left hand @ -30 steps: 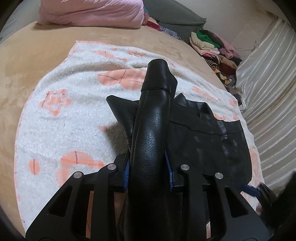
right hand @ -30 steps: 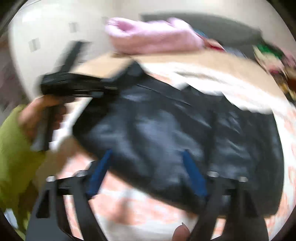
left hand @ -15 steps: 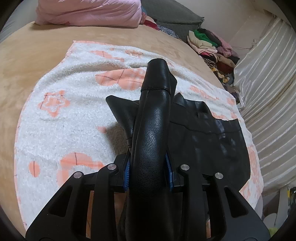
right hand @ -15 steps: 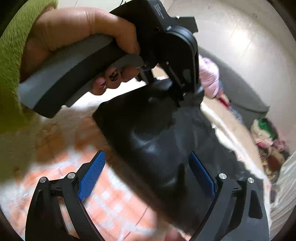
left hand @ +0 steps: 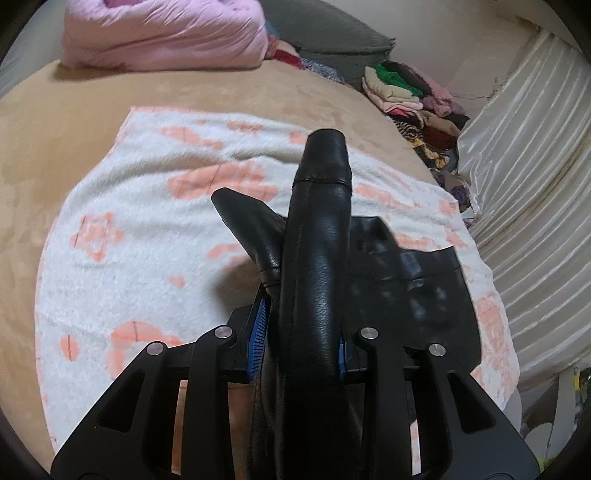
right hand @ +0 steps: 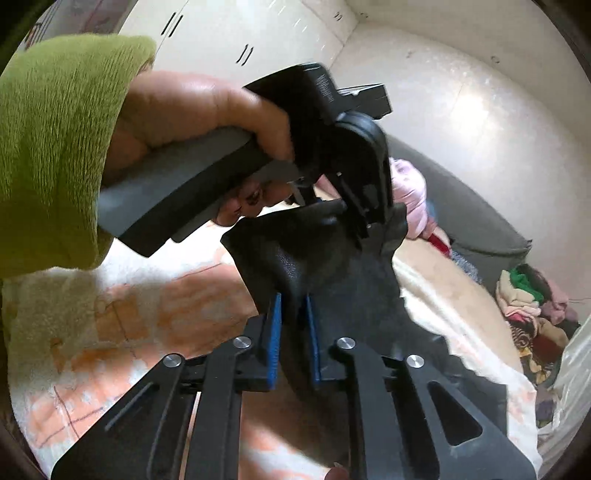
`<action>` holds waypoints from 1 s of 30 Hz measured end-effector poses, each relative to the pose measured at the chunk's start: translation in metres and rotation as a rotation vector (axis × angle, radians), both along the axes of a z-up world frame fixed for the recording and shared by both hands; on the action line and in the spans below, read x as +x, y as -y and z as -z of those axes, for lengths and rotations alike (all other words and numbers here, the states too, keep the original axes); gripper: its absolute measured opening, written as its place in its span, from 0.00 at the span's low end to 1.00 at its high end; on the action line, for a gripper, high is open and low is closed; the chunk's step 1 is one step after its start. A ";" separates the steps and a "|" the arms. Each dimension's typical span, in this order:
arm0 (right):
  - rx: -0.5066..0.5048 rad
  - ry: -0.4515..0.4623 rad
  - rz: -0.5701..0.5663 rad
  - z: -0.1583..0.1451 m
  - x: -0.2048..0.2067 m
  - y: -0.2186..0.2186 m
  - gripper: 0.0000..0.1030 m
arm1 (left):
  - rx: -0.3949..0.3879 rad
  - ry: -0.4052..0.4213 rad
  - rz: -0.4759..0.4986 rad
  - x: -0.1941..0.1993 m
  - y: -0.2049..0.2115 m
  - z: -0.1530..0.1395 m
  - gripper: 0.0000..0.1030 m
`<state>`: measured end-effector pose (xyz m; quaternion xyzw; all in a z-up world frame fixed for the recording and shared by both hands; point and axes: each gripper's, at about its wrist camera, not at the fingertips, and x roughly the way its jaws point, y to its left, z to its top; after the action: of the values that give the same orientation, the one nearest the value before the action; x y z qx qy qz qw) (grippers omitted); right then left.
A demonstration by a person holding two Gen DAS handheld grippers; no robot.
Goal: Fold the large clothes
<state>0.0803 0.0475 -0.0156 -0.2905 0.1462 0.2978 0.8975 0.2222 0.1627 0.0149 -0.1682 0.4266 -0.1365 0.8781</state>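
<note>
A black leather garment (left hand: 317, 258) lies partly on a white blanket with orange flowers (left hand: 147, 221). My left gripper (left hand: 301, 332) is shut on a thick rolled fold of it, which sticks up and away between the blue pads. The rest of the garment (left hand: 406, 295) spreads flat to the right. In the right wrist view, my right gripper (right hand: 293, 332) is shut on a hanging fold of the same garment (right hand: 295, 258), just below the left gripper (right hand: 360, 221). A hand (right hand: 192, 110) in a green sleeve (right hand: 55, 147) holds that left gripper.
The blanket covers a tan bed (left hand: 55, 129). A pink duvet (left hand: 166, 33) and a grey cushion (left hand: 325, 33) lie at the bed's far end. A pile of folded clothes (left hand: 413, 99) sits at the back right, beside white satin fabric (left hand: 535, 166). White wardrobe doors (right hand: 221, 37) stand behind.
My right gripper's wide-open jaws have come together on the garment fold under the left gripper, after swinging in close. The left gripper has lifted its fold slightly.
</note>
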 end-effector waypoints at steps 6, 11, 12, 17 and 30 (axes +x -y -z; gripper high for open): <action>0.054 0.043 0.050 -0.021 -0.004 0.039 0.10 | 0.033 0.040 0.039 0.000 0.036 -0.029 0.20; 0.141 0.041 0.099 -0.030 -0.003 0.076 0.08 | 0.079 0.060 0.082 0.003 0.075 -0.048 0.21; 0.153 0.041 0.106 -0.031 -0.007 0.079 0.07 | 0.088 0.066 0.091 0.003 0.083 -0.051 0.21; 0.213 0.045 0.160 -0.037 -0.005 0.111 0.06 | 0.114 0.085 0.134 0.009 0.122 -0.064 0.21; 0.359 -0.027 0.427 -0.022 0.007 0.225 0.00 | 0.161 0.019 0.259 0.039 0.231 -0.034 0.24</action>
<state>0.0872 -0.1778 0.0063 -0.0852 0.1611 0.1269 0.9750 0.2611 -0.0685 0.0493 -0.0397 0.4457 -0.2156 0.8679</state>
